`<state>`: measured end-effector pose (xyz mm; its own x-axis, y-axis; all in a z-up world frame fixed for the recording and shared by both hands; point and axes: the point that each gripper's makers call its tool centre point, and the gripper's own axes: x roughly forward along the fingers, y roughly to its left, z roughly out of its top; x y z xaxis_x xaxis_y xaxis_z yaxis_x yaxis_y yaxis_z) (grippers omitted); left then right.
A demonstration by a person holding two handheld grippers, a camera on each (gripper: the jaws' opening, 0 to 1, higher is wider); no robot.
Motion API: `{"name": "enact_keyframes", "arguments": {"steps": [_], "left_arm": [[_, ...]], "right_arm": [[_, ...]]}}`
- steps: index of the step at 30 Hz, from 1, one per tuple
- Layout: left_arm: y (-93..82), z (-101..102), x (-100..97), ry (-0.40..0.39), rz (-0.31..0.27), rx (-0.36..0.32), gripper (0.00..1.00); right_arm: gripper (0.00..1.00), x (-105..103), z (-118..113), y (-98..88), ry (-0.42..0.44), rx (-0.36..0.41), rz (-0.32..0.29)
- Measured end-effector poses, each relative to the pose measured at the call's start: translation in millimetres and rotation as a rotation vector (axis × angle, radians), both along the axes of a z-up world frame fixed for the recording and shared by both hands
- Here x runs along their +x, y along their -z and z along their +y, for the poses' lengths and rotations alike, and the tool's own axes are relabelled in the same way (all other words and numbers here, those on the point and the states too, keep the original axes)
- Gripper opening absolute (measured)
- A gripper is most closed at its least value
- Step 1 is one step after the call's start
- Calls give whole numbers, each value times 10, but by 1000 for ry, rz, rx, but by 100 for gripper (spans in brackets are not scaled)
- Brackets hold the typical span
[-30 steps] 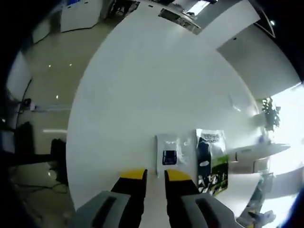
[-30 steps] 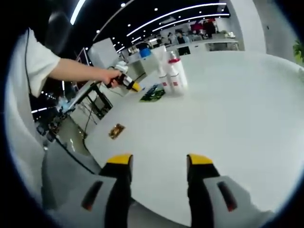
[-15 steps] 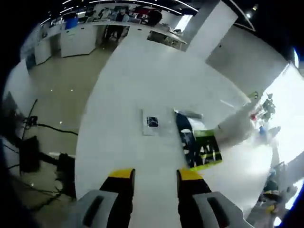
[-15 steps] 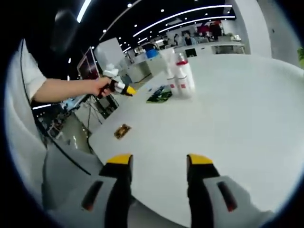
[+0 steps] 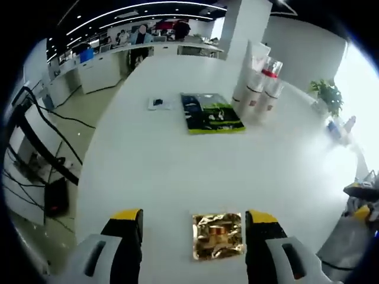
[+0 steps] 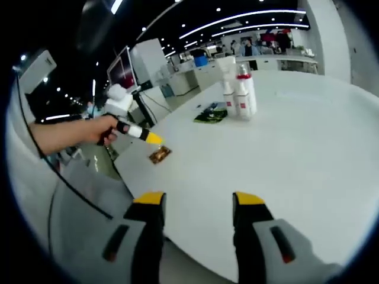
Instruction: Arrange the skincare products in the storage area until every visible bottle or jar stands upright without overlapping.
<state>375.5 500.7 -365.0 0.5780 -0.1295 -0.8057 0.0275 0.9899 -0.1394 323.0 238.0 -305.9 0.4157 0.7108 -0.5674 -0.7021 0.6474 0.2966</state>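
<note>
Gold sachet between open left gripper jaws; right gripper open, empty above table.

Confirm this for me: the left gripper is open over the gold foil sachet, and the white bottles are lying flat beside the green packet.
One thing is wrong: the white bottles are standing upright, not lying flat, as the left gripper view shows. The rest holds: the left gripper is open over the gold foil sachet, and the bottles stand beside the green packet.

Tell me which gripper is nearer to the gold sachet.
Left. The left gripper hovers with the gold sachet between its open fingers; the right gripper is well away over bare table.
</note>
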Motion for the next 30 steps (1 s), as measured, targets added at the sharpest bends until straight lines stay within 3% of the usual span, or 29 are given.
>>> {"name": "enact_keyframes", "arguments": {"steps": [1, 3, 5, 13, 20, 27, 30], "left_arm": [[95, -63, -88, 39, 24, 44, 77], [152, -119, -147, 65, 51, 61, 79], [215, -176, -155, 93, 41, 105, 80], [318, -231, -207, 92, 34, 121, 78], [277, -246, -179, 77, -13, 113, 77], [276, -315, -146, 168, 17, 117, 72], [267, -342, -142, 207, 31, 121, 70]], "right_arm": [[47, -27, 22, 13, -19, -12, -2], [47, -49, 29, 21, -34, -23, -3], [47, -67, 37, 35, -47, -29, 1], [46, -177, 90, 145, -114, -91, 21], [46, -299, 94, 268, -166, -164, 43], [46, -399, 110, 336, -219, -225, 25], [46, -429, 134, 317, -237, -218, 21]]}}
